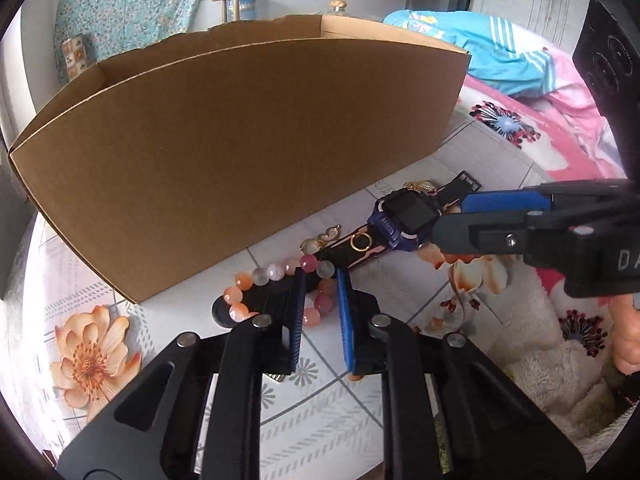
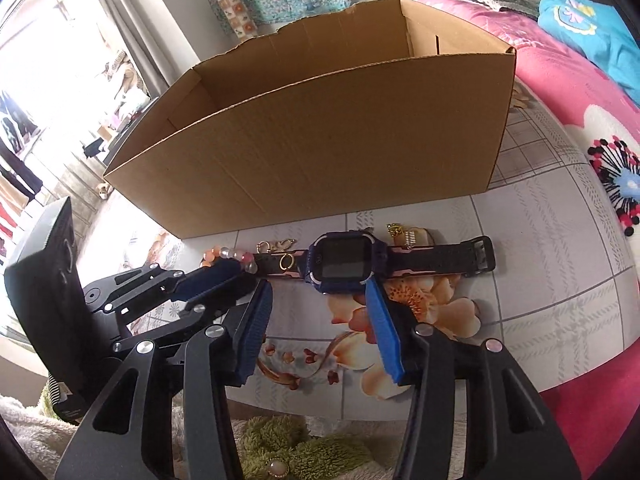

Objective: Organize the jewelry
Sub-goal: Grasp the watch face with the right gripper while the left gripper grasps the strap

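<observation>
Little of the sorting looks done. The cardboard box (image 2: 320, 148), filling the upper middle of the right wrist view, shows only bare walls inside; its floor is hidden, so whether anything lies in it cannot be told. All the visible jewelry sits outside, in a row on the flowered cloth (image 2: 540, 248) just in front of the box: the bead bracelet (image 1: 280, 280), small gold clasps (image 1: 320, 240), a gold ring (image 1: 361, 241) resting on the strap, the blue watch (image 2: 344, 260) and a gold trinket (image 2: 404, 234) behind its strap.

The left hand-held gripper (image 1: 320, 280) is narrowed around the bracelet's beads, seemingly gripping them. The right hand-held gripper (image 2: 320, 284) stands half open with its fingers either side of the watch body; contact cannot be told. Lifting and boxing remain.
</observation>
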### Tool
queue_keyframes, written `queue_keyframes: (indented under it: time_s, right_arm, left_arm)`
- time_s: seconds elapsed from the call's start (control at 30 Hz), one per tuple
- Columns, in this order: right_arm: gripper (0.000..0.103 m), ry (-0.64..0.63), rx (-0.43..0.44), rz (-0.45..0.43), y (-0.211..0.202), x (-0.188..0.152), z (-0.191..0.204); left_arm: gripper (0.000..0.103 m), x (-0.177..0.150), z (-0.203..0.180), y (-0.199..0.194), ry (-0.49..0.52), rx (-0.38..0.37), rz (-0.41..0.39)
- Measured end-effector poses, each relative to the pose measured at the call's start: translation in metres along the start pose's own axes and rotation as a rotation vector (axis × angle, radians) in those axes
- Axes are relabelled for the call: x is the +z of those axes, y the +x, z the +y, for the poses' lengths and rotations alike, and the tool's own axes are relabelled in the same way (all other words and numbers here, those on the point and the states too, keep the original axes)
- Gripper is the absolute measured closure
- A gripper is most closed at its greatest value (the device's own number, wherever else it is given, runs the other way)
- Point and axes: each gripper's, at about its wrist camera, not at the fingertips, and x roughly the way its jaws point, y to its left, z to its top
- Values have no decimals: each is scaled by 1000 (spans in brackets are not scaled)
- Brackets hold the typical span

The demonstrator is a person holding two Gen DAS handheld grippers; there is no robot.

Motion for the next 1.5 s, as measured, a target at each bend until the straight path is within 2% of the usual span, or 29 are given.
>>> queue_keyframes:
  time_s: [0.13,0.27,0.57,0.67,0.7,0.77,0.83,0.97,1.13,1.27,1.5]
  right_arm:
    - [57,9,-2,0,4,-2,-7]
    - [61,14,4,-3,7,0,-7]
    - [63,23,12,-4,8,1,-18]
    - [63,33,19,0,11,1,-20]
    - [63,34,22,0,11,1,-20]
    - [63,33,27,-5,10,2,-19]
    - [63,29,29,-17,7,1,-20]
    - [63,18,30,-36,4,0,-22]
    - [64,-48,-1,-73,5,6,-17]
    - [69,-99,-9,-87,11,12,-13]
    - [77,-106,-3,-45,23,13,-22]
  left_arm:
    - [94,-4,-1,-4,11,45,28]
    - [94,-12,7,-9,-8,114,51]
    - [94,-25,49,-22,-136,265,80]
    - [94,-25,60,-25,-160,281,76]
    - [89,-25,62,-26,-169,284,70]
    - [71,-22,62,-31,-183,274,37]
    - [67,-20,59,-39,-176,262,-10]
    - [67,-12,44,-39,-117,180,-53]
    - [67,2,19,-13,-37,85,-43]
    - [67,12,3,7,39,56,-28]
    - [67,15,-19,32,86,59,32]
